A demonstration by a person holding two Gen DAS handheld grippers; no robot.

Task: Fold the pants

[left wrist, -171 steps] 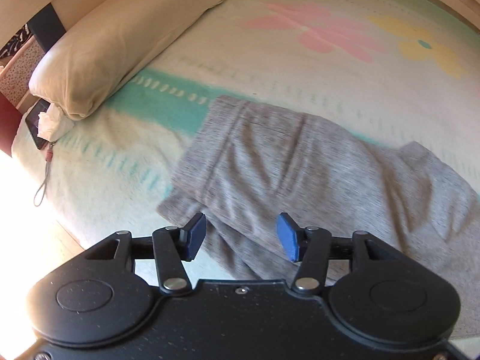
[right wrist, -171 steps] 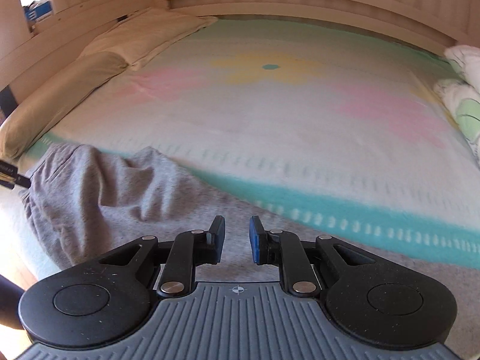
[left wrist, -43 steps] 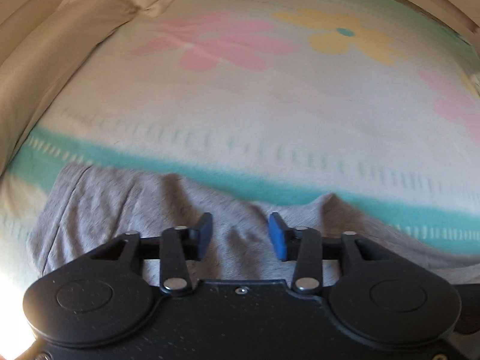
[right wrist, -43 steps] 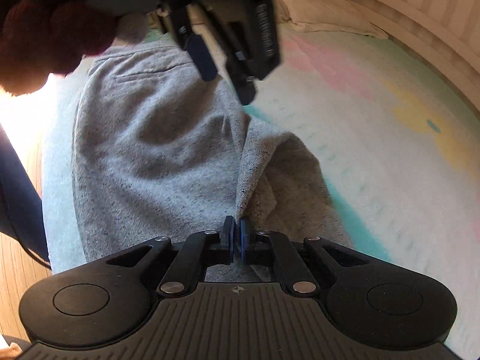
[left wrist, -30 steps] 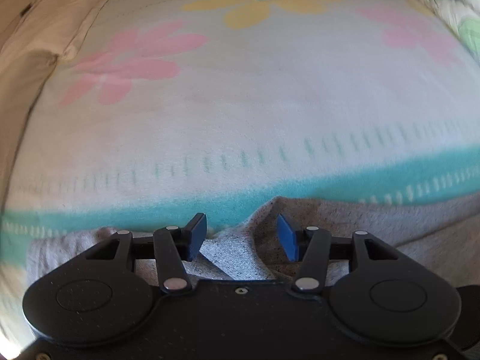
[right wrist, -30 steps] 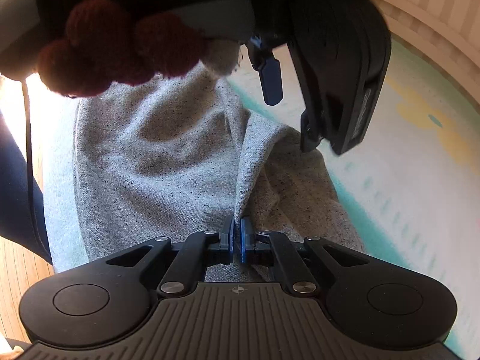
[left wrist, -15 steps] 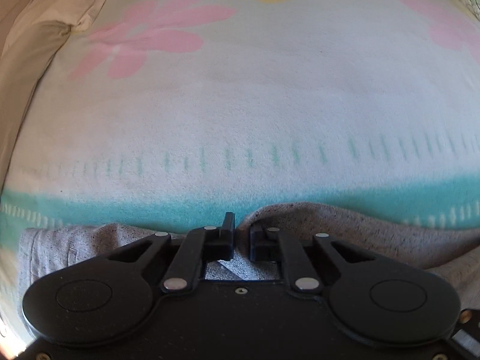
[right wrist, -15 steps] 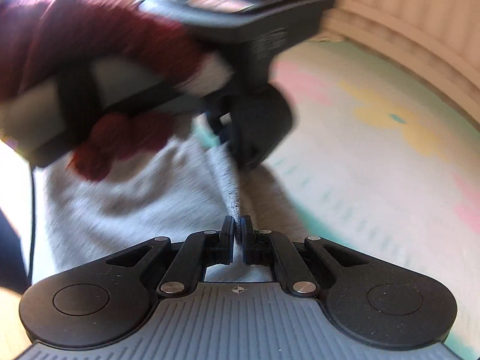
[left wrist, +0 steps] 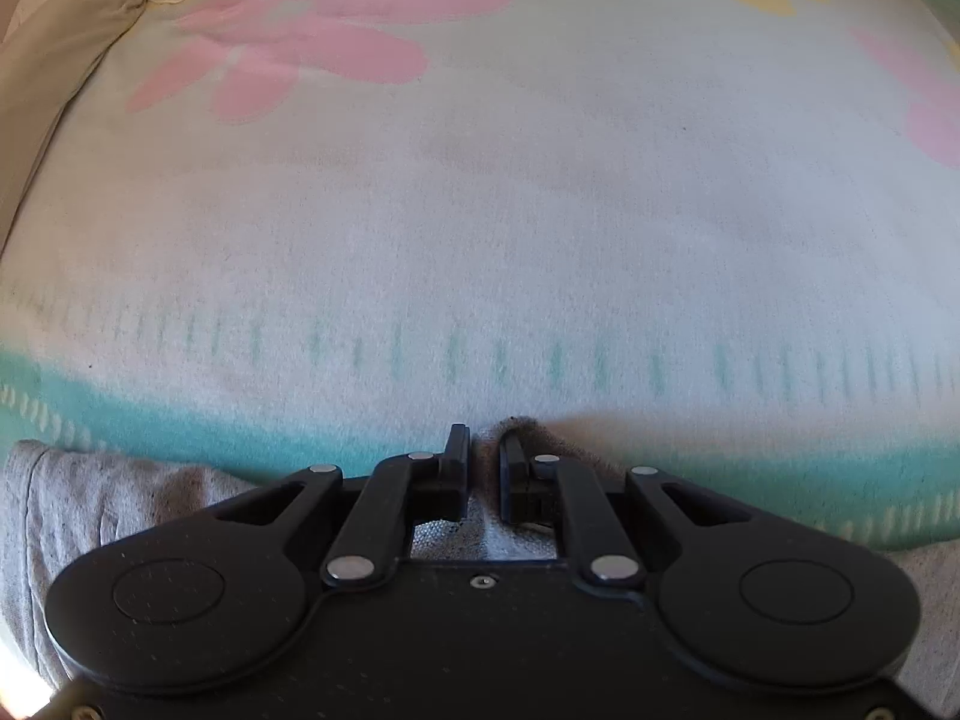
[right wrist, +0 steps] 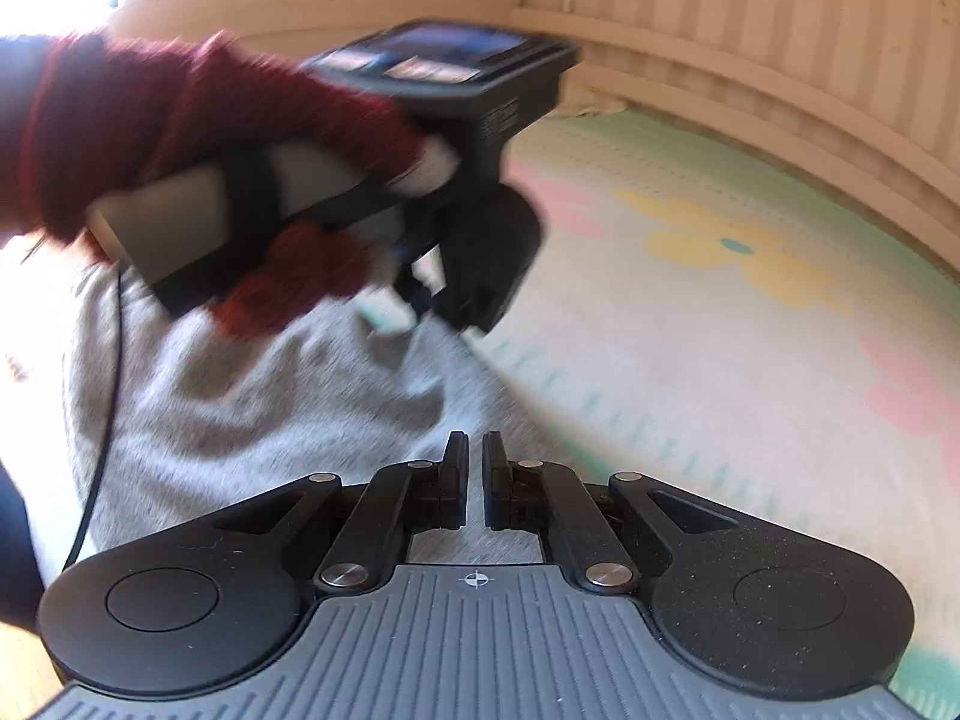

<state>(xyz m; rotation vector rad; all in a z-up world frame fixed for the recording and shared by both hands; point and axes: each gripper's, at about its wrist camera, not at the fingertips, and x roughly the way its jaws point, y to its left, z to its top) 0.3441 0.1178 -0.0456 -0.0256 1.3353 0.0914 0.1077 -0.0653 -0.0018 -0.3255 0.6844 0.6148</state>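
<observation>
The grey pants [right wrist: 240,408] lie on the flowered bed blanket [right wrist: 720,348] near its front edge. My right gripper [right wrist: 475,450] is shut on a raised fold of the grey fabric. My left gripper [left wrist: 483,447] is shut on another pinch of the pants [left wrist: 108,504], its jaws nearly together with grey cloth between them. In the right wrist view the left gripper [right wrist: 432,300] shows blurred, held by a hand in a dark red sleeve [right wrist: 180,120], just beyond my right gripper and over the pants.
A beige pillow [left wrist: 54,48] lies at the far left of the bed. A wooden slatted bed frame [right wrist: 750,30] runs along the back. A black cable [right wrist: 108,396] hangs at the left, over the pants.
The left gripper has closed on the pants' edge, having been open a second ago. Both grippers have lifted and moved with the fabric; the right stays shut on its fold.
</observation>
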